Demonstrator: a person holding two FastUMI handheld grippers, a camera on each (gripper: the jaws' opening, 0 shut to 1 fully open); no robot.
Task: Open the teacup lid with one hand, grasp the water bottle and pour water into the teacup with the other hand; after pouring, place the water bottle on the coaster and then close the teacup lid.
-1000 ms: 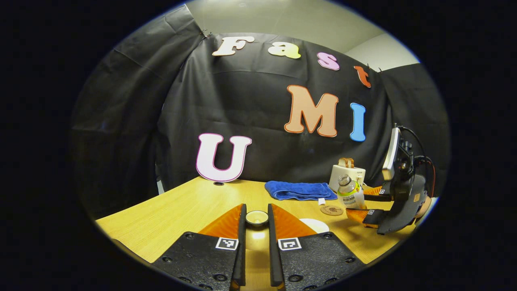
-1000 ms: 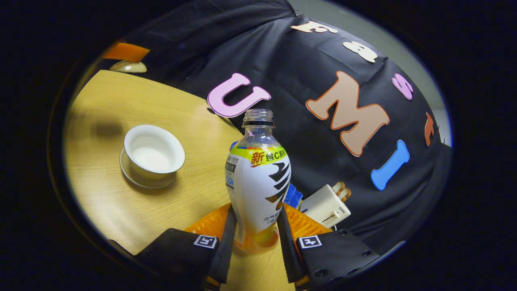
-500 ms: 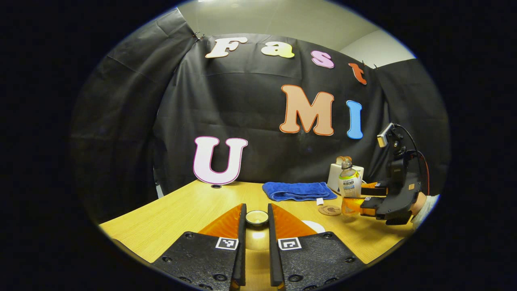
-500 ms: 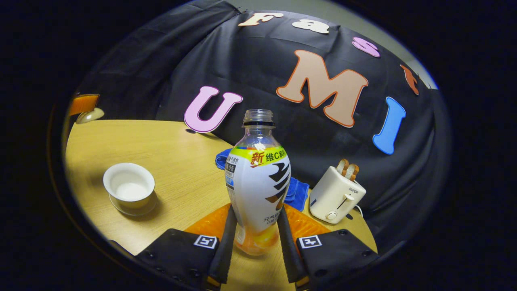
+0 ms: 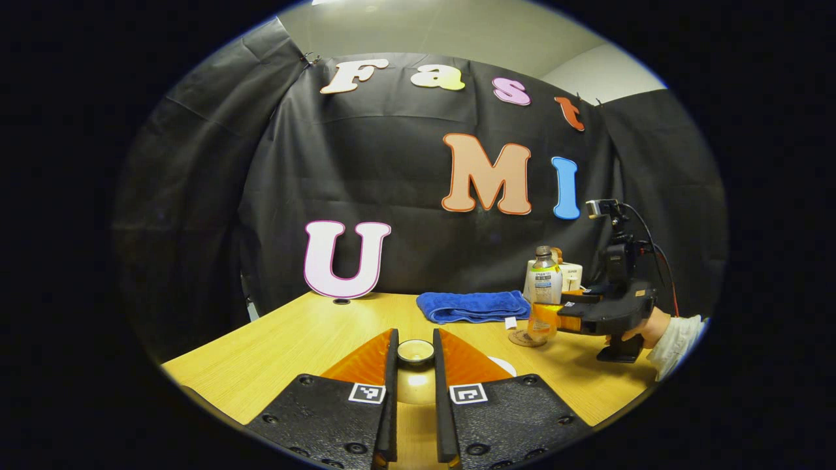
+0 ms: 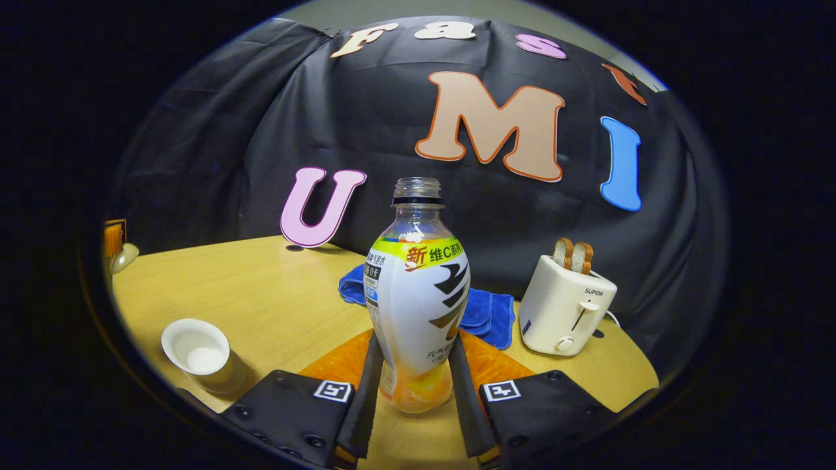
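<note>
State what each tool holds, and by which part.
Left tool: teacup lid, by its knob. Right tool: water bottle, by its lower body.

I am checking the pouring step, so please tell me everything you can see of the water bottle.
The water bottle is clear plastic, uncapped, with a white, yellow and black label and orange liquid low in its base. It stands upright, gripped low on both sides by the right gripper. In the left gripper view it sits at the coaster; contact there cannot be told.
</note>
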